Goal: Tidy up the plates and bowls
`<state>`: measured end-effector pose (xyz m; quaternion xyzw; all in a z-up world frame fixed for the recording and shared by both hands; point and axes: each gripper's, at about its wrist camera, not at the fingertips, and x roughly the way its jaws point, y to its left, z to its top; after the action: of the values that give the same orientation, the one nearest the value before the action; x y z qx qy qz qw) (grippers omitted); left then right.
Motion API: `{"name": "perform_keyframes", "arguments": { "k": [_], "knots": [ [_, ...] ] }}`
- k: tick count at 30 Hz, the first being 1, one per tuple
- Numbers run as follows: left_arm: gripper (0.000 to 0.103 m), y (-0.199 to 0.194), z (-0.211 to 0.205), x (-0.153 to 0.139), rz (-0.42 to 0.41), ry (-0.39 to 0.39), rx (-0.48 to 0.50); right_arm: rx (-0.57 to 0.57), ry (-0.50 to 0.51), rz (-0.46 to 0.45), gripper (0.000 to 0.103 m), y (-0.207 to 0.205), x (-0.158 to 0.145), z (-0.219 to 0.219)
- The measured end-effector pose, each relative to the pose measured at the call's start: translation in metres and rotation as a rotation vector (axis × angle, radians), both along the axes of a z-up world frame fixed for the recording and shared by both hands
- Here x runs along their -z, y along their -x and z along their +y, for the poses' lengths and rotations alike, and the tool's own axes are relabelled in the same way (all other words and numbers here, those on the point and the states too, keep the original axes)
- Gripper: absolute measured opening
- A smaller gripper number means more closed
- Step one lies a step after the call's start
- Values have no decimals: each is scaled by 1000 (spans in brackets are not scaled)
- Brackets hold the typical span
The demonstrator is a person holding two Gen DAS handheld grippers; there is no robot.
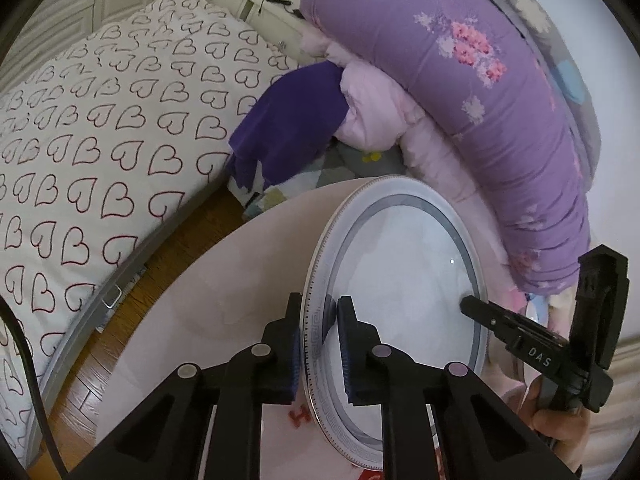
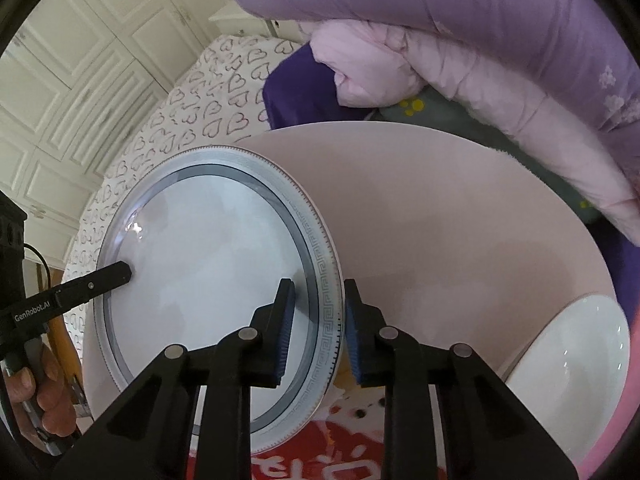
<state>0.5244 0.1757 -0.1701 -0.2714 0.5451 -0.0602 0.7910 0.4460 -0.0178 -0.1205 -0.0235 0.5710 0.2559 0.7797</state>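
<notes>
Plate (image 1: 400, 280): held over the pink counter (image 1: 208, 304), gripped at opposite rim edges.
Left tool (image 1: 318, 344): pinched on the rim.
Right tool (image 2: 318, 328): rim straddled; pad contact judged likely.
Bowl (image 2: 568, 364): on the counter, near.
Risk: glazed rim slipping if the tools are moved unevenly.

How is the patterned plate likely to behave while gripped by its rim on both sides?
The plate looks glazed and glossy, so probably slippery between the pads. It seems rigid ceramic: no flex, likely fragile if dropped. The left gripper and right gripper pinch opposite rims, limiting tilt.
</notes>
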Motion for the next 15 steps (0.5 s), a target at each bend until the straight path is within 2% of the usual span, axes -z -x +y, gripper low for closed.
{"name": "perform_keyframes", "arguments": {
  "k": [9, 15],
  "knots": [
    [11, 52, 22, -36, -42, 9, -10, -10, -57, -26, 22, 34, -25, 0],
    [12, 102, 36, -60, -62, 37, -28, -20, -84, -60, 21, 72, -47, -5]
  ]
}}
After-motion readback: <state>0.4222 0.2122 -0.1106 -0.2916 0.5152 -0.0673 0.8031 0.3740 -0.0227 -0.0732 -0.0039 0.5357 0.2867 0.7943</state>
